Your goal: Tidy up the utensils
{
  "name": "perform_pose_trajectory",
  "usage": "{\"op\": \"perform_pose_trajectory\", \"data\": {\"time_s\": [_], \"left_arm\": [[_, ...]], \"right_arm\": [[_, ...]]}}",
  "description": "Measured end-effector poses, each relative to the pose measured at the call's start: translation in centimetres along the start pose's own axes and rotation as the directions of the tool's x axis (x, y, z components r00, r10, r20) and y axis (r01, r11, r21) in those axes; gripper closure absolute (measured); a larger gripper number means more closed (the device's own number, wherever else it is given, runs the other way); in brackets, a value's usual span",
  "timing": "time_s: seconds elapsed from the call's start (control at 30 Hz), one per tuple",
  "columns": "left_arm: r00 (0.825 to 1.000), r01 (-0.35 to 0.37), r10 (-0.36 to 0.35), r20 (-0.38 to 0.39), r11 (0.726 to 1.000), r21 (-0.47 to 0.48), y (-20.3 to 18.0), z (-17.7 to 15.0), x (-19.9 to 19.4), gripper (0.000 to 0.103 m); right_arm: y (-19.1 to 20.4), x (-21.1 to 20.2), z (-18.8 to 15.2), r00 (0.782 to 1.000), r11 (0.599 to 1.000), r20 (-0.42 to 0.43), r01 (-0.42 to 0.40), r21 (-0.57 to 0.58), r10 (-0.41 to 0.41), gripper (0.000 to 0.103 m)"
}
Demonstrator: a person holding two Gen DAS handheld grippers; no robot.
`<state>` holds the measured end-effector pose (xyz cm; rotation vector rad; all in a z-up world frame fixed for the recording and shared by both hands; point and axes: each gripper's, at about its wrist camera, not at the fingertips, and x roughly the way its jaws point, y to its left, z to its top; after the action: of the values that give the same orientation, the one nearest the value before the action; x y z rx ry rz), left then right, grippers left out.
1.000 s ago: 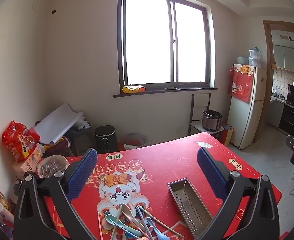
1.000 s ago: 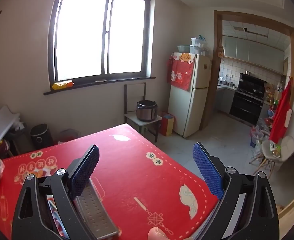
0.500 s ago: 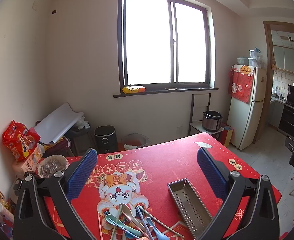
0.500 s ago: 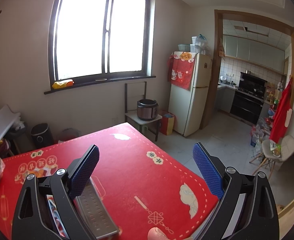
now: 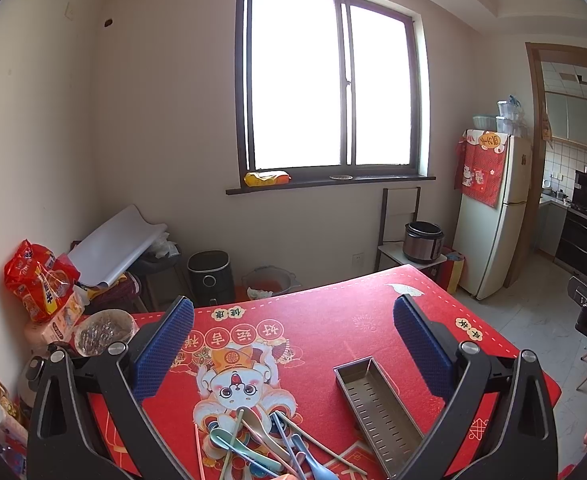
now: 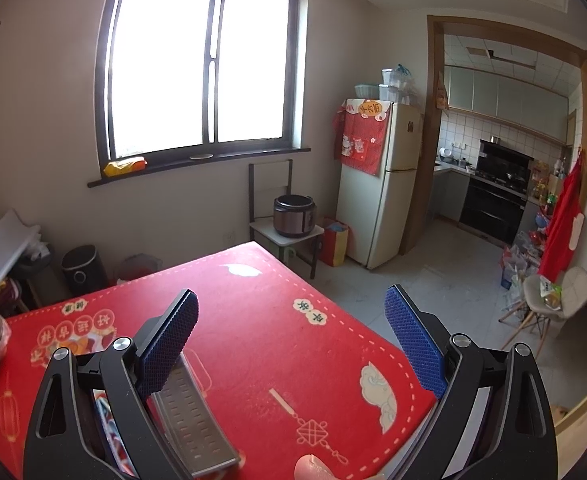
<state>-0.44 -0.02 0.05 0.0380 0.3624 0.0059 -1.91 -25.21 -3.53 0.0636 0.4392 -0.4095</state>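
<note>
We see a red table mat [image 5: 333, 320] with a cartoon print, under a bright window [image 5: 329, 80], a fridge [image 5: 493, 216] to the tray's far right. Bare mat lies beyond the metal tray [image 5: 377, 404], toward the far edge. Pastel spoons and chopsticks [image 5: 261, 444] lie heaped just left of the tray. Our left gripper [image 5: 293, 344] and right gripper [image 6: 289, 336] both hang spread wide, holding nothing

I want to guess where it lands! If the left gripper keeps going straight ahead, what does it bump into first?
Probably the red tablecloth, past the spoon pile. The left gripper is open and high, so depth is uncertain.
</note>
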Motion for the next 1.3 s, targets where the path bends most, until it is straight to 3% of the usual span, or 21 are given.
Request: {"op": "perform_pose_trajectory", "data": {"time_s": [1.3], "left_arm": [[1.000, -0.002, 0.002, -0.004, 1.000, -0.007, 0.6, -0.5, 0.1, 0.005]], "right_arm": [[0.8, 0.3, -0.1, 1.000, 1.000, -0.021, -0.012, 0.001, 0.012, 0.012]]}}
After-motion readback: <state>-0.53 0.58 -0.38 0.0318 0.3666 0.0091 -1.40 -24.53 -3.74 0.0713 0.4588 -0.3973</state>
